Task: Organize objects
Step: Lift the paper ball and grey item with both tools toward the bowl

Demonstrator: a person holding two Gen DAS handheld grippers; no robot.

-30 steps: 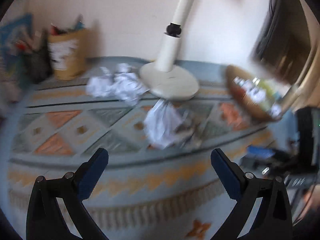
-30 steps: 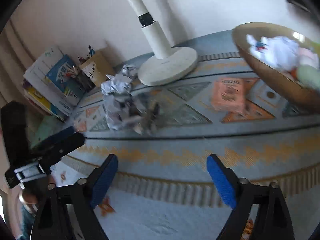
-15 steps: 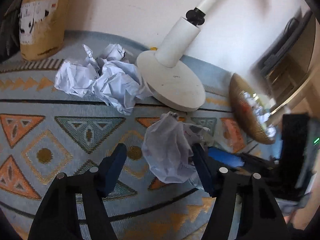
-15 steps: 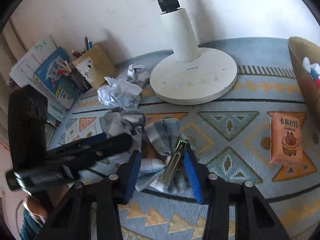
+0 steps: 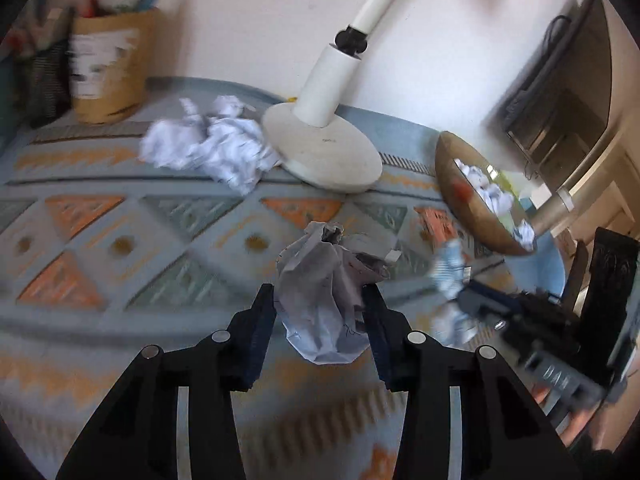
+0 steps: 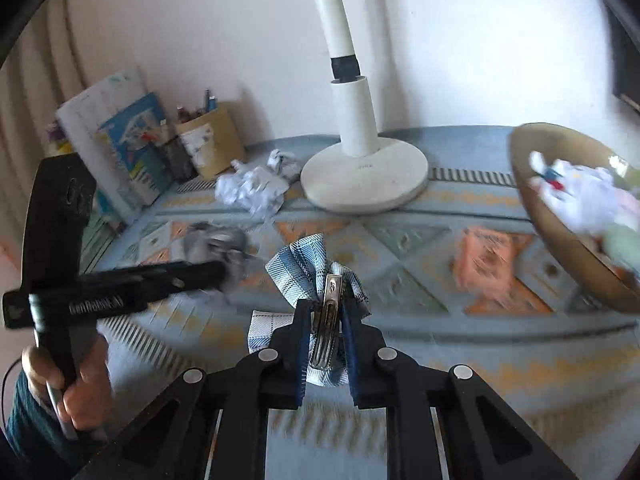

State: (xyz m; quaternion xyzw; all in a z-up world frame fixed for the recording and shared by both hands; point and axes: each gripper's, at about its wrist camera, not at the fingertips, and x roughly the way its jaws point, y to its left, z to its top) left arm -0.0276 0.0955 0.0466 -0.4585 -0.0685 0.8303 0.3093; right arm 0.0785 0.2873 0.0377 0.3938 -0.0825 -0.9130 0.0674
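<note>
Both loaded: left hand-held gripper (image 5: 320,316) just pinched the crumpled white paper ball (image 5: 324,300), right hand-held gripper (image 6: 326,328) just clamped the blue plaid hair-clip bow (image 6: 312,268); round wooden bowl (image 6: 560,240) sits rightward, nearer the right one.

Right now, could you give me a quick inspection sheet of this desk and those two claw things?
Surface: patterned cloth covering the desk.
Job's things: paper ball between the left gripper's fingers; plaid bow clip in the right gripper; bowl at right, already holding crumpled paper.
Clutter: more paper wads beside the lamp base; orange packet near the bowl.
Grippers: left gripper has just been closing, pads on the paper ball; right gripper has just been closing, shut on the clip.
Cables: nothing seen on the desk.
Surroundings: pen holder and books against the wall; a hand holds the left tool.
</note>
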